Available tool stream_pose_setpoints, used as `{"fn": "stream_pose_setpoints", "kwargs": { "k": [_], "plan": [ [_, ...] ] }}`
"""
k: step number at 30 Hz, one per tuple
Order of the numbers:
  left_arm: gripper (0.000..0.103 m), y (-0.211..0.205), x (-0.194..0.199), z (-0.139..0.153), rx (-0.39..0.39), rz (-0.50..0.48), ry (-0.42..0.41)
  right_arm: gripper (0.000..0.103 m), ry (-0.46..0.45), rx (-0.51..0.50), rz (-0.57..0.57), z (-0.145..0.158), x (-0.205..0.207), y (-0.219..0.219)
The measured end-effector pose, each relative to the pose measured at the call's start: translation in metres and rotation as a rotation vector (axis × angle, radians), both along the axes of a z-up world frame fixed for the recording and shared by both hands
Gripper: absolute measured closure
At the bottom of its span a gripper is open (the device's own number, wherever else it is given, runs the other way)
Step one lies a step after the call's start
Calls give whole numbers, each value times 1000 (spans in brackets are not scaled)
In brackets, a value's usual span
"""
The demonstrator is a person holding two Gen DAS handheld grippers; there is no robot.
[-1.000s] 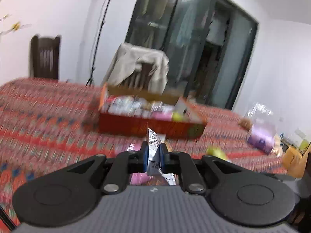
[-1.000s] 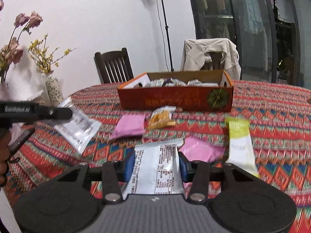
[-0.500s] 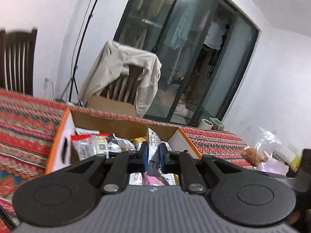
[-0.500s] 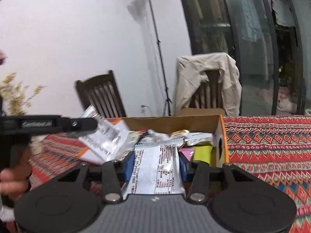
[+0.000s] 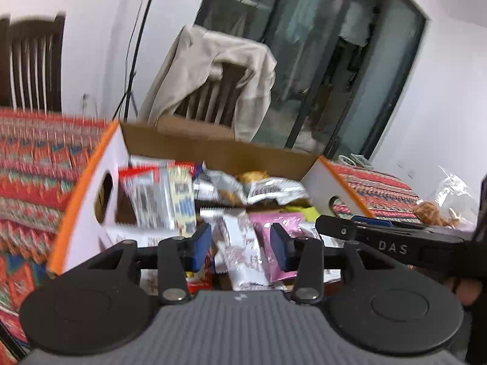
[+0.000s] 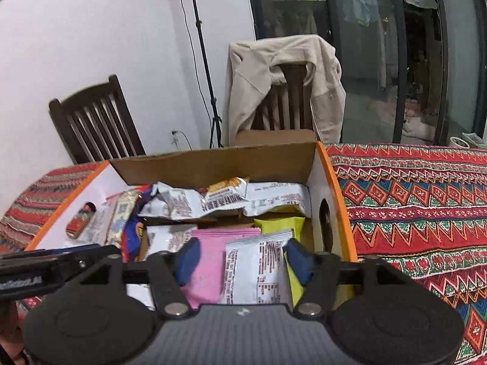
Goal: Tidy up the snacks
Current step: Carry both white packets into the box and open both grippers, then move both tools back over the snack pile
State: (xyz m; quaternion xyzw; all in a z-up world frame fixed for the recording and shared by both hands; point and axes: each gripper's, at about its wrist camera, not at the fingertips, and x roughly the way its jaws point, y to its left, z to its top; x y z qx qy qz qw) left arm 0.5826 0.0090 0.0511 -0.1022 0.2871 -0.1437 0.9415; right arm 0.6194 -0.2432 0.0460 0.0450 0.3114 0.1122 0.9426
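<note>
Both grippers, left [image 5: 240, 251] and right [image 6: 243, 258], are hovering over the cardboard box [image 6: 213, 164], jaws just opening, each white packet [image 6: 258, 270] lying loose between them.

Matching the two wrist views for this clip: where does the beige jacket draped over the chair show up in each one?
Left wrist view: the beige jacket hangs upper centre, behind the far wall of the cardboard box, tilted with the picture.
Right wrist view: the jacket sits upper centre-right, upright, directly behind the box.
Shared landmark: the dark glass doors to the jacket's right.
</note>
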Motion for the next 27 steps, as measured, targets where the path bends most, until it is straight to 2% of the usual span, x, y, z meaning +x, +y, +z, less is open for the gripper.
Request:
{"fn": "stream_pose_setpoints", "kwargs": {
  "k": [2, 6, 8, 9, 12, 14, 18, 20, 24, 27],
  "plan": [
    [52, 0, -11, 15, 37, 0, -34, 39, -20, 1, -1, 8, -5, -2],
    [44, 2, -42, 40, 149, 21, -94, 39, -72, -1, 7, 35, -30, -11],
    [36, 1, -65, 49, 219, 45, -113, 39, -104, -15, 16, 49, -46, -15],
    [36, 3, -78, 52, 248, 51, -133, 39, -120, -25, 28, 58, -61, -17],
    [28, 9, -121, 56, 299, 60, -187, 34, -148, -42, 63, 72, -98, -23],
    [22, 14, -147, 56, 306, 67, -204, 30, -170, -49, 81, 78, -128, -29],
    [20, 17, -201, 45, 312, 69, -206, 27, -165, -45, 109, 75, -183, -40],
    [19, 17, -225, 37, 307, 81, -203, 27, -154, -45, 106, 66, -208, -45],
    [18, 17, -265, 17, 250, 98, -149, 27, -124, -67, 63, 42, -258, -49],
    [18, 12, -290, 3, 259, 112, -118, 27, -90, -70, 45, 24, -292, -50]
  ]
}}
